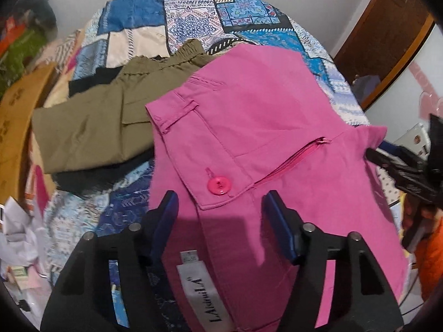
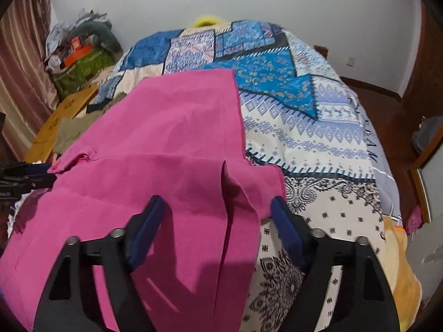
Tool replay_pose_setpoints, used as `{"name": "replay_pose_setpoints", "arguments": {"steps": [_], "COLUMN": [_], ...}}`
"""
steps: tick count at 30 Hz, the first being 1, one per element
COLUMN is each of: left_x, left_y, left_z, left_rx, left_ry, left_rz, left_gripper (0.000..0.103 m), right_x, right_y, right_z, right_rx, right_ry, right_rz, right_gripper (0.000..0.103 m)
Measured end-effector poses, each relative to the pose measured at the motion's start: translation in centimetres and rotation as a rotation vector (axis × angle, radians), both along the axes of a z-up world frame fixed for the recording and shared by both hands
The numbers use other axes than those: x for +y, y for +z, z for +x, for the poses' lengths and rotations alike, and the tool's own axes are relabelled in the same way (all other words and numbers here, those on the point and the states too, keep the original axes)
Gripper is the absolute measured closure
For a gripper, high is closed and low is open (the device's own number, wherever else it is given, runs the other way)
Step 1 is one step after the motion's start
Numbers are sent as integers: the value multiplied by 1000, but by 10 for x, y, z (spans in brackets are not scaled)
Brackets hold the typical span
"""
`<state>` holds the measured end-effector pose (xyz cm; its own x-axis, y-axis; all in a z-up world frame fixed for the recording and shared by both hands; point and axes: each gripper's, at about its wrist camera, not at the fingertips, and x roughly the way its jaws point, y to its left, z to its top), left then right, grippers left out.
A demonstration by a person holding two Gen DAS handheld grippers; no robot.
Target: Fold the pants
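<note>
Lying between gripper (image 1: 218, 202) fingers, pink pants (image 1: 265, 127)

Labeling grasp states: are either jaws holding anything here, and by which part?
Nothing held. Left gripper and right gripper jaws both stand open over the pink cotton pants on the patchwork blue bedspread.

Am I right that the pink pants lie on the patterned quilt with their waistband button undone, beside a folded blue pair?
Not quite: the folded pair beside the pink pants is olive green, not blue, as the left wrist view shows. The button is undone, and they lie on the patterned quilt.
</note>
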<state>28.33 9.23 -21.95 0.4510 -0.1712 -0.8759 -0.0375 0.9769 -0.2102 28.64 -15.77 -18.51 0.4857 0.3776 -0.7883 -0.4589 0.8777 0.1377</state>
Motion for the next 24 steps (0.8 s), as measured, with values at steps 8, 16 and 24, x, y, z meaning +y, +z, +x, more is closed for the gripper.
{"name": "replay_pose_setpoints", "arguments": {"steps": [8,16,24], "left_x": [-3,-4,-4], "left_y": [-2,-7,-11], "left_z": [8,28,44], "left_rx": [6,-2,18], "left_ry": [-26,-49,-58], "left_rz": [-1,80,131], "left_gripper": [55,57,53], "right_x": [9,-2,-32], "right_y": [-14,-21,-32], "right_z": [11,14,17], "right_rx": [36,71,126], "right_ry": [73,20,-106], "right_rz": [-17,-29,-30], "right_gripper": [90,97,99]}}
